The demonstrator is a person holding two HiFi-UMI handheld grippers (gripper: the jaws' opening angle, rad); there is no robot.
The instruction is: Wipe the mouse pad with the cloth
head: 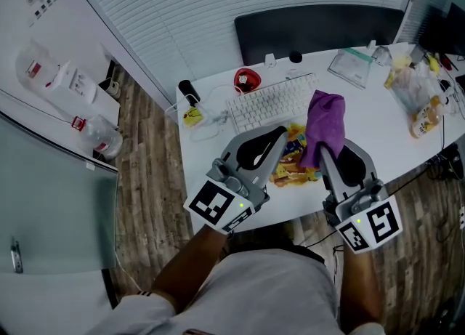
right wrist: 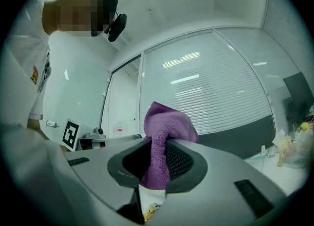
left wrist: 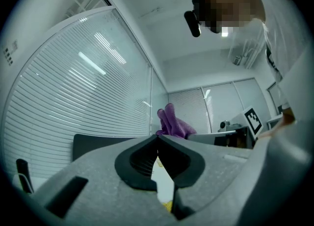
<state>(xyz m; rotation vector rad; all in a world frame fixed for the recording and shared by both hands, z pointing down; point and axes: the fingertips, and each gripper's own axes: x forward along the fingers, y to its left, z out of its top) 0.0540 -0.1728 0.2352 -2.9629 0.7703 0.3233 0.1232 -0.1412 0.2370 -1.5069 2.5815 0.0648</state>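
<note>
A purple cloth (head: 325,124) stands up from my right gripper (head: 320,150), which is shut on its lower part. In the right gripper view the cloth (right wrist: 164,127) is pinched between the black pads of that gripper (right wrist: 156,144). The mouse pad (head: 293,168), printed in yellow and orange, lies on the white desk (head: 211,159) below both grippers and is partly hidden by them. My left gripper (head: 282,133) is shut with nothing in it, just left of the cloth. In the left gripper view its jaws (left wrist: 158,138) meet at the tip, with the cloth (left wrist: 171,122) beyond. Both grippers tilt upward.
A white keyboard (head: 272,101) lies behind the mouse pad, with a red object (head: 247,79) and cables to its left. A black chair back (head: 320,28) stands behind the desk. Plastic bags and bottles (head: 414,83) crowd the desk's right end. Wood floor lies to the left.
</note>
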